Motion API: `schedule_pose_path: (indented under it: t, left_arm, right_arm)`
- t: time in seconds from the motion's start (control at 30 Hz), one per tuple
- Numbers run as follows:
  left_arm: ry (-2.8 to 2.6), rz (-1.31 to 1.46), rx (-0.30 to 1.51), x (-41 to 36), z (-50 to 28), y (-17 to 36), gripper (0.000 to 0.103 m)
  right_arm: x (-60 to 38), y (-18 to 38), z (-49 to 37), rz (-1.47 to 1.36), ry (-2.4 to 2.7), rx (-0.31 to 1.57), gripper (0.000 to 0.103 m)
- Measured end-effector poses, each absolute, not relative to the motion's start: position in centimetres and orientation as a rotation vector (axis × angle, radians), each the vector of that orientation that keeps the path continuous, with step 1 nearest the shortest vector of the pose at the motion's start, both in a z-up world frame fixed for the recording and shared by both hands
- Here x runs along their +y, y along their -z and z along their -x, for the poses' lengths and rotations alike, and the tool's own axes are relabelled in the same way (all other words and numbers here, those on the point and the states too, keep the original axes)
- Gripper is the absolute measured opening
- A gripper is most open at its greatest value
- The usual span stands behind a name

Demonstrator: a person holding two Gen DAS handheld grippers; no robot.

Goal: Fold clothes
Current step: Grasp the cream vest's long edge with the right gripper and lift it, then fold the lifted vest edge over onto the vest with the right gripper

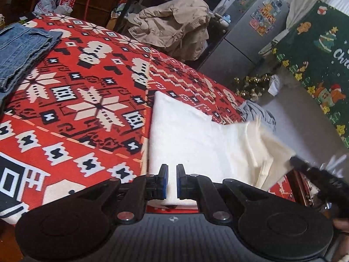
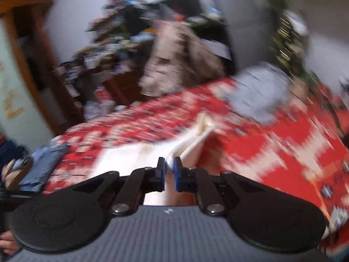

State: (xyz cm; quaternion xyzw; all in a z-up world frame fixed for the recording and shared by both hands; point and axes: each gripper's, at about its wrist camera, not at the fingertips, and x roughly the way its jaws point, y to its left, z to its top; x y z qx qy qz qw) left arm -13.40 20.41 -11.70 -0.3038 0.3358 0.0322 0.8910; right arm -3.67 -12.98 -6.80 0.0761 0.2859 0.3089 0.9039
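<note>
The bed (image 1: 91, 91), under a red patterned blanket, carries everything. Folded jeans (image 1: 19, 50) lie flat at its far left corner, set aside from the working area; a grey garment (image 1: 259, 113) sits crumpled at the far edge.

The white cloth (image 1: 196, 144) lies on the near part of the bed, mostly flat. Its long axis runs from the near edge away toward the grey garment, with the right side raised off the blanket — judged to be a fold in progress.

The right tongs (image 2: 168, 172) are clenched on a bunched edge of the cloth, lifting it; that view is badly blurred. The left tongs (image 1: 172, 181) sit over the near edge with a narrow gap between the pads — whether they pinch the cloth, I cannot tell.
</note>
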Motion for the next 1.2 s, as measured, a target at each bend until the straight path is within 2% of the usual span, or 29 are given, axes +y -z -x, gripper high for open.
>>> schedule_pose_path:
  t: [0.17,0.33,0.47,0.7,0.77,0.83,1.07,1.2]
  left_arm:
    - [-0.088,0.661,0.687,21.8,14.5,11.9,0.006]
    - [-0.118,0.692,0.683,23.4,15.8,12.3,0.006]
    - [-0.12,0.702,0.681,24.1,16.3,12.5,0.006]
    - [-0.004,0.773,0.662,24.2,15.2,12.8,0.006]
    - [0.053,0.791,0.661,24.0,14.4,12.9,0.011]
    - [0.105,0.816,0.665,23.8,13.4,13.2,0.023]
    - [0.165,0.934,0.74,23.3,10.6,15.3,0.024]
    - [0.174,0.949,0.771,22.8,10.9,15.7,0.029]
  right_arm:
    - [-4.4,4.7,6.8,0.001,-0.865,0.546,0.008]
    - [4.2,9.5,8.7,0.206,-0.983,0.664,0.008]
    - [6.6,12.2,8.6,0.233,-1.016,0.757,0.006]
    - [4.1,9.3,9.3,0.199,-0.975,0.676,0.007]
    - [2.1,8.3,8.7,0.176,-0.937,0.659,0.008]
    - [-0.1,7.6,7.8,0.142,-0.893,0.653,0.008]
    - [-5.9,7.6,5.5,0.023,-0.77,0.702,0.013]
    - [-7.8,8.1,5.4,-0.017,-0.742,0.718,0.017]
